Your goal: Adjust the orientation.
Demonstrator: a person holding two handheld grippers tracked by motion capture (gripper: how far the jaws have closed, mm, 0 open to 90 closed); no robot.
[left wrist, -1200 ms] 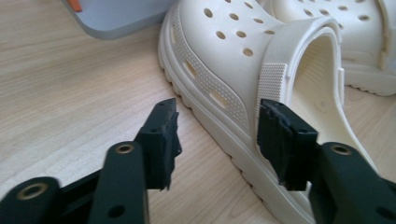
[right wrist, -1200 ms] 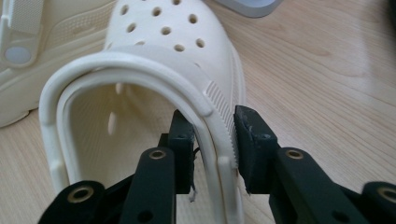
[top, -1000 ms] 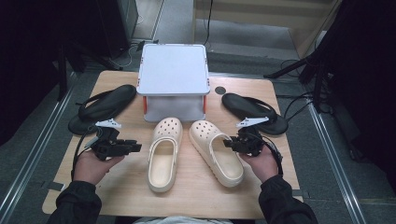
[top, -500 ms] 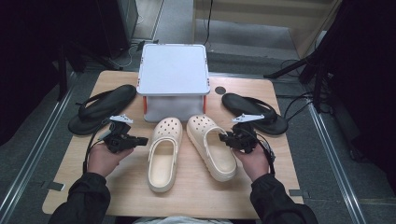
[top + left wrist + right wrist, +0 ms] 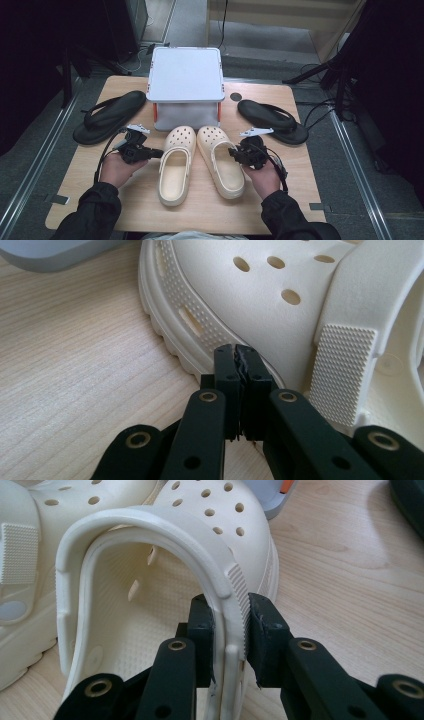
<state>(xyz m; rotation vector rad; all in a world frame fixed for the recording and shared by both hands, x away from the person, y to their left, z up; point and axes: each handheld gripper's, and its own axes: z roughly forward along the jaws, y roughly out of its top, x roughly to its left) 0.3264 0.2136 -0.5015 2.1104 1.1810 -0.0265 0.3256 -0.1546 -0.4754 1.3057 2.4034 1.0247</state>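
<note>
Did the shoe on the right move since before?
Yes. The right clog, clamped in the right gripper, has slid left across the table, toward the left clog; its toe now sits beside it under the grey box.

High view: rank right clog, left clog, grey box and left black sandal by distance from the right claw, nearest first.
From the right claw:
1. Right clog: its side wall is between the jaws.
2. Left clog: just beyond, toward the person's left.
3. Grey box: behind both clogs, at the table's far edge.
4. Left black sandal: far left side of the table.
</note>
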